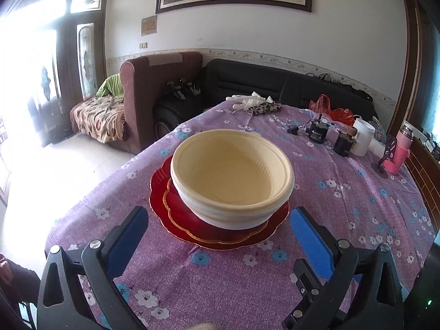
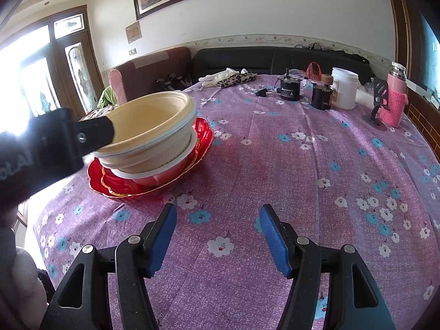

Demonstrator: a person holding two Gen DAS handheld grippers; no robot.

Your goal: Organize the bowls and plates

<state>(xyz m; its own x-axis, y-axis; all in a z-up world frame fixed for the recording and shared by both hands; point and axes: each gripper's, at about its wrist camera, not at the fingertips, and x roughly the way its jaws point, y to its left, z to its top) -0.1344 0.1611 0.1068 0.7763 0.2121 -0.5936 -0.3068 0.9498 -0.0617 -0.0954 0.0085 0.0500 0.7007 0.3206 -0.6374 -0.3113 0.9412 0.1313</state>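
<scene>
A stack of cream bowls (image 1: 233,176) sits nested on stacked red plates (image 1: 176,220) on the purple flowered tablecloth. My left gripper (image 1: 220,217) is open, its blue pads either side of the stack's near edge, holding nothing. In the right wrist view the bowls (image 2: 154,129) and red plates (image 2: 203,134) stand at the left, and the left gripper's black body (image 2: 55,143) covers the bowls' left rim. My right gripper (image 2: 217,214) is open and empty over bare cloth, to the right of the stack.
At the table's far right stand a white jar (image 2: 343,88), two black cylinders (image 2: 287,90), a pink bottle (image 2: 393,101) and a black stand. Leopard cloth and white gloves (image 2: 231,78) lie at the far edge. Sofas stand behind the table.
</scene>
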